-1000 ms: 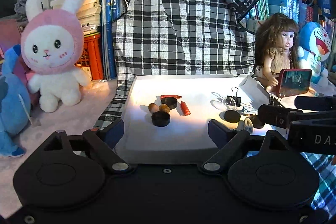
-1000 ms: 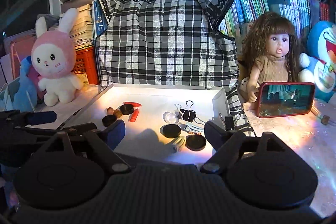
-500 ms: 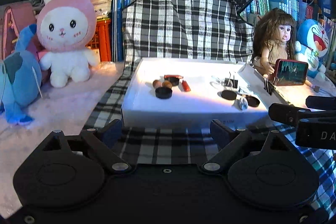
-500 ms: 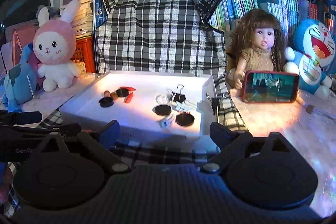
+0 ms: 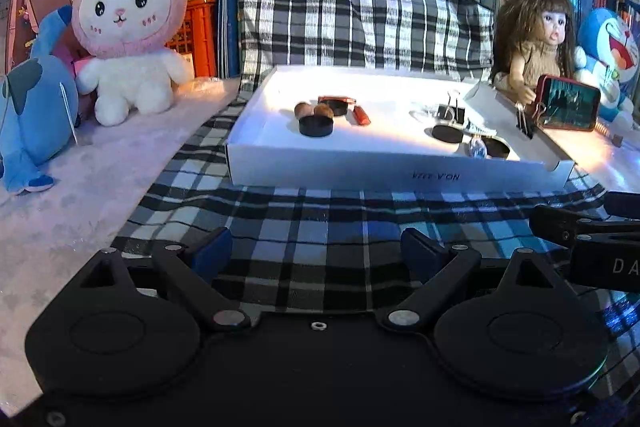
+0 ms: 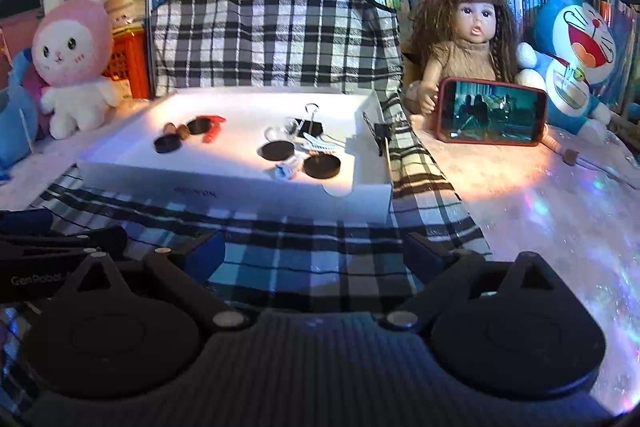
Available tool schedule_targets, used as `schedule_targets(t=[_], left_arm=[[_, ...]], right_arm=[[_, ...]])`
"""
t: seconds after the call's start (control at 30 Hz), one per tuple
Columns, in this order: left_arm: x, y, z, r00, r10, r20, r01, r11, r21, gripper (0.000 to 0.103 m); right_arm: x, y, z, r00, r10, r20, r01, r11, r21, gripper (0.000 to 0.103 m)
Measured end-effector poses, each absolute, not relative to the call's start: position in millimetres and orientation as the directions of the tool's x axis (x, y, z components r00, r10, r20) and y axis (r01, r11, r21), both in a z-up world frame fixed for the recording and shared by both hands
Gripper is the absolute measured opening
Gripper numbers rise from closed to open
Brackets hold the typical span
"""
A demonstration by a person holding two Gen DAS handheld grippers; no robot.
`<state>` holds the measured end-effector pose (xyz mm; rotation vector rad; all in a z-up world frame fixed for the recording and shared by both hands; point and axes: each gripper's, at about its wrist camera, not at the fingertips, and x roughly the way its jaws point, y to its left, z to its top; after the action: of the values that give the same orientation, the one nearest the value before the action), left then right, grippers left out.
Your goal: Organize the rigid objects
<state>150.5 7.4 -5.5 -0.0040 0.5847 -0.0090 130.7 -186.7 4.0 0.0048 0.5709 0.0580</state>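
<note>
A white shallow box (image 5: 392, 175) (image 6: 240, 187) sits on a plaid cloth. On its left lie black round caps (image 5: 316, 125) (image 6: 167, 143), two brown nuts (image 5: 323, 111) and a red stick (image 5: 361, 115) (image 6: 212, 133). On its right lie black discs (image 5: 447, 133) (image 6: 277, 151), a black binder clip (image 5: 450, 111) (image 6: 311, 125) and a white clip (image 6: 320, 143). My left gripper (image 5: 316, 251) and right gripper (image 6: 314, 253) are both open and empty, over the cloth in front of the box.
A pink rabbit plush (image 5: 128, 19) and a blue plush (image 5: 32, 107) stand at the left. A doll (image 6: 464, 35) behind a red phone (image 6: 491, 111) and a Doraemon plush (image 6: 572, 59) stand at the right. Bookshelves and a draped plaid cloth (image 6: 272, 19) close the back.
Both grippers have pulled back from over the box toward the near side. The box's front wall and the plaid cloth now show in front of them. The objects have not moved.
</note>
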Motion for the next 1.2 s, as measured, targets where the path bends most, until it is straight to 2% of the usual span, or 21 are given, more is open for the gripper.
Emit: schedule_targets(t=[0.33, 0.6, 1.2], left_arm=[[158.4, 13.8, -11.6, 0.805, -0.004, -0.593, -0.020, 0.999, -0.034, 0.096], [161.1, 9.9, -13.7, 0.795, 0.008, -0.607, -0.019, 1.000, -0.011, 0.102], [162.0, 9.3, -14.8, 0.793, 0.013, -0.610, -0.019, 1.000, -0.005, 0.103]], right_arm=[[137.9, -185.4, -7.0, 0.805, 0.031, -0.592, -0.037, 0.999, 0.001, 0.102], [142.9, -185.0, -12.3, 0.777, 0.043, -0.628, -0.045, 0.999, 0.014, 0.103], [143.9, -185.3, -13.1, 0.770, 0.048, -0.636, -0.043, 0.999, 0.022, 0.103]])
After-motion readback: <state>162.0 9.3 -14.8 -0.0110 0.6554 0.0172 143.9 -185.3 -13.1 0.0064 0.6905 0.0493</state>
